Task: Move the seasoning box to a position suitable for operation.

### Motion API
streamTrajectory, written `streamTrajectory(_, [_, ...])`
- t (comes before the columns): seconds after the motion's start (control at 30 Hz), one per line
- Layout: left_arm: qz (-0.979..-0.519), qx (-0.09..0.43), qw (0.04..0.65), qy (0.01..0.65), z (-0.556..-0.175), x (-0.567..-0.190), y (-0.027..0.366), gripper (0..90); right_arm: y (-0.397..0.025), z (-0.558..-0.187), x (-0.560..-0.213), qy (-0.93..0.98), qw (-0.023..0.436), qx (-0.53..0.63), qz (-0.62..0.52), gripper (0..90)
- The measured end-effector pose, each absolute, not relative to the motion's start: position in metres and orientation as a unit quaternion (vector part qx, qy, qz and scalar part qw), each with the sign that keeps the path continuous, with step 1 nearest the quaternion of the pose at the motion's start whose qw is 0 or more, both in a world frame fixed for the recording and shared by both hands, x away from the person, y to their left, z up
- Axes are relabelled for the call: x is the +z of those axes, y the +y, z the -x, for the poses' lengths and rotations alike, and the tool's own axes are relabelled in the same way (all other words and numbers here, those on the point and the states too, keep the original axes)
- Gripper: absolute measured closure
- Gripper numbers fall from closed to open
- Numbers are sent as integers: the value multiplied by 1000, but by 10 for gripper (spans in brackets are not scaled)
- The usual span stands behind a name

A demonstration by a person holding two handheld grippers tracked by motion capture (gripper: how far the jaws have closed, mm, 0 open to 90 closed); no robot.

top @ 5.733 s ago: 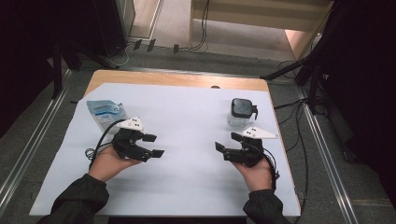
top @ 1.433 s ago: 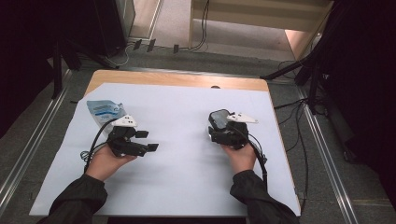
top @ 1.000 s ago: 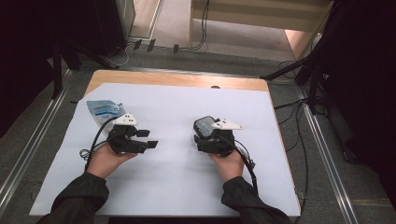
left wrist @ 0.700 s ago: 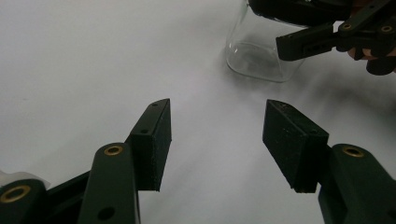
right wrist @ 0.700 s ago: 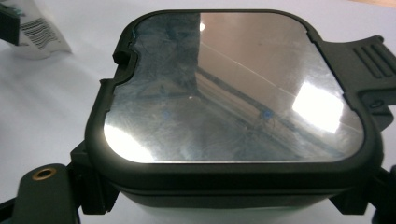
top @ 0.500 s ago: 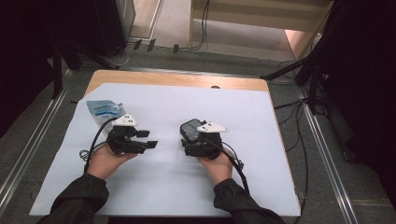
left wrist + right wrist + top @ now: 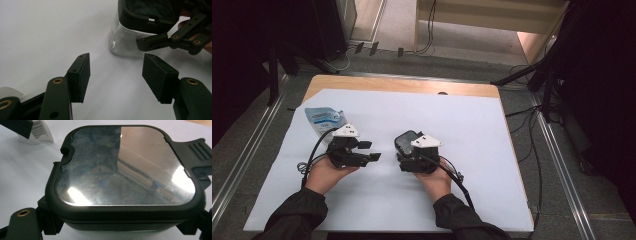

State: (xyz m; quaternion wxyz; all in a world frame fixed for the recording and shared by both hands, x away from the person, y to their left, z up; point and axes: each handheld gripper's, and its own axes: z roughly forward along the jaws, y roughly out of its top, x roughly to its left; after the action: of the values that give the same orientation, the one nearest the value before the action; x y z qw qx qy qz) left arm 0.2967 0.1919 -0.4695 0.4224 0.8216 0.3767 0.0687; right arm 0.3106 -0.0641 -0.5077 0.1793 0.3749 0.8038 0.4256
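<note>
Two grippers sit near the middle of the white table sheet [image 7: 472, 125], and I hold one in each hand. My right gripper [image 7: 404, 152] is clamped on a clear square container [image 7: 406, 143] with a black-rimmed lid; its jaws press against the container's two opposite sides just under the lid. In the right gripper view that lid [image 7: 125, 167] lies flat and glossy right in front of the camera, with a ribbed black latch tab at its far right corner. The container stands upright on the sheet, slightly left of the table's centre, its base touching the surface in the left gripper view.

My left gripper [image 7: 371, 151] rests just to the left of the container, jaws spread wide with nothing between them. From the left gripper view, the container [image 7: 125, 42] lies beyond the jaw tips and a little to the right, near but apart from them, with one finger of the right gripper [image 7: 155, 42] against its side.

Farther left and toward the far edge, a blue-and-white pouch [image 7: 323, 119] lies flat on the sheet, behind my left hand [image 7: 329, 172].
</note>
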Motion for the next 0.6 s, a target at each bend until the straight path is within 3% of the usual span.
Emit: streamTrajectory(0.6, [-818,67,429,378,-298,-468,194,387,-73,-309,-502,813,134,423,-376,125])
